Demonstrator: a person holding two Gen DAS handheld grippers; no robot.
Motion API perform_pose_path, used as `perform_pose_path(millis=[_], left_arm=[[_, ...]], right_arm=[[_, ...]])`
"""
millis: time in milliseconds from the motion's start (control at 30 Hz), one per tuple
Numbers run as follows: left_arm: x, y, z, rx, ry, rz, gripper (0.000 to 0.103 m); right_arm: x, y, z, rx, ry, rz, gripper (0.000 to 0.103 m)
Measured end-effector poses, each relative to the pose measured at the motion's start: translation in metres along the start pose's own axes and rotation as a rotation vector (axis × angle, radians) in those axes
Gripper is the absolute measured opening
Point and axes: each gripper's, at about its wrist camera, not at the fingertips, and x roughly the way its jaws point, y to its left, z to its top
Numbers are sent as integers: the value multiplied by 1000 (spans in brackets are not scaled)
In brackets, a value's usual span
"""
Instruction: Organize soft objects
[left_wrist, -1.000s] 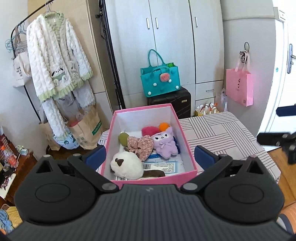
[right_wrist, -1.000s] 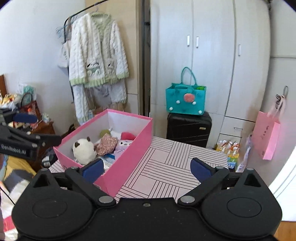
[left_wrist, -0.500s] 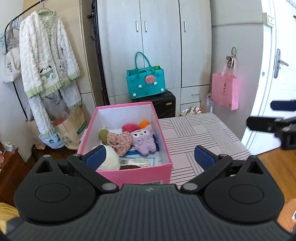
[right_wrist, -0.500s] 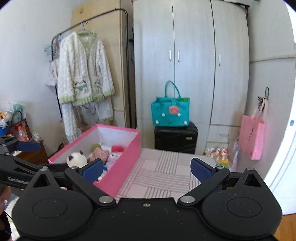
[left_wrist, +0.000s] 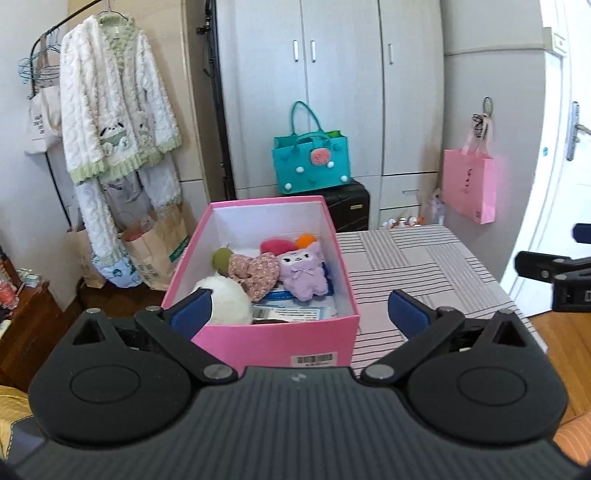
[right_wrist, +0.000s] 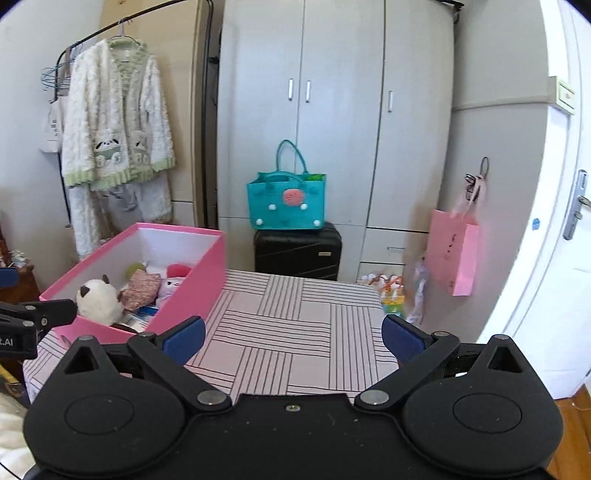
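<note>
Left gripper (left_wrist: 299, 312) held spread wide, empty, blue pads (left_wrist: 190, 314) apart, poised just short of the near end of the pink box (left_wrist: 277, 341). Right gripper (right_wrist: 291, 334) likewise spread wide and holding nothing, hovering over the bare striped tablecloth (right_wrist: 295, 332), to the right of the box.

Pink box standing open on the left part of the covered table, white inside, barcode sticker on its near outer wall. Inside, packed together: white plush (left_wrist: 229, 301) with dark ears at the near left corner; floral fabric toy (left_wrist: 256, 275) just behind it, touching an olive-green ball (left_wrist: 221, 258); purple plush (left_wrist: 303, 273) with a bow on the right side, lying face up; red pompom (left_wrist: 277, 245) and orange pompom (left_wrist: 306, 240) at the far end, side by side. Beneath the toys, flat blue-and-white packets (left_wrist: 291, 308) with printed labels.

Tablecloth to the right of the box bare, pink with dark line patches.

Behind the table: teal tote bag (right_wrist: 286, 203) sitting on top of a black suitcase (right_wrist: 297, 254), both against the grey wardrobe (right_wrist: 332, 110). Pink paper bag (right_wrist: 454, 254) hanging from a wall hook on the right. White fleece robe (right_wrist: 114, 122) with green trim hanging on a clothes rack at left. Brown paper bag (left_wrist: 155, 247) on the floor below the robe.
</note>
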Motion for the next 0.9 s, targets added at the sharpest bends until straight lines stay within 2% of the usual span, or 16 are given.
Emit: perform_pose_path(millis=[133,267,367,500,733,900], left_arm=[[2,-1,-2,9,7,37,103],[4,0,-5,9,24,48,103],[6,-1,-8,10,27,78,103],[8,-1,-12,-14,37,63,103],[6,-10,-15,33,42,78,103],[4,-9,-14,36,44,58,103]], right_arm=[[-2,1,-5,-2,3,-12,103],[-2,1,-7,16,17,37,103],[-4,0,-8,19,17,35,103],[-6,6,-9,-5,23,1,103],[-6,3,-11,15,37,19,103],[-7,4,-13,17,35,5,103]])
